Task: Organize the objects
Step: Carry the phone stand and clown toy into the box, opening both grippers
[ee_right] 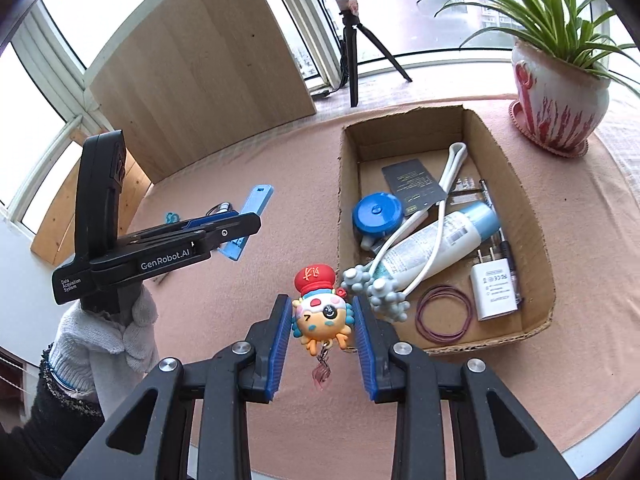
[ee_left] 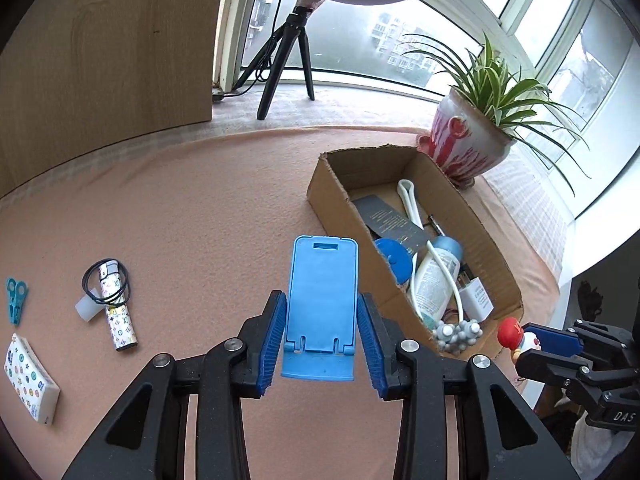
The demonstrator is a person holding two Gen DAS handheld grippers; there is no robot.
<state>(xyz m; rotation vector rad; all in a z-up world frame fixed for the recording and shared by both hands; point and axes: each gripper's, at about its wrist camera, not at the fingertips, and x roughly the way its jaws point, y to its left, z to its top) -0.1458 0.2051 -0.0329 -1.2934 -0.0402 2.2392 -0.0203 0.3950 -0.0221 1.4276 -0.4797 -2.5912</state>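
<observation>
My left gripper (ee_left: pixel 321 320) is shut on a blue phone stand (ee_left: pixel 322 300), held above the pink table cloth (ee_left: pixel 192 208) just left of the cardboard box (ee_left: pixel 496 248). In the right wrist view the same phone stand (ee_right: pixel 250 216) sticks out of the left gripper (ee_right: pixel 244 226), which a gloved hand (ee_right: pixel 108 332) carries. My right gripper (ee_right: pixel 322 316) is shut on a cartoon figure keychain (ee_right: pixel 322 312) with a red hat, hanging off the box's (ee_right: pixel 536 236) near left corner. That keychain (ee_left: pixel 516 338) and right gripper (ee_left: pixel 560 350) show at the right edge of the left view.
The box holds a white bottle (ee_right: pixel 436 244), blue round case (ee_right: pixel 376 214), charger (ee_right: pixel 494 286), white massager (ee_right: pixel 380 284), dark card and rubber bands. On the cloth lie a patterned lighter (ee_left: pixel 116 312), blue clip (ee_left: pixel 16 294) and patterned pack (ee_left: pixel 30 378). A potted plant (ee_right: pixel 556 96) and tripod (ee_left: pixel 286 60) stand behind.
</observation>
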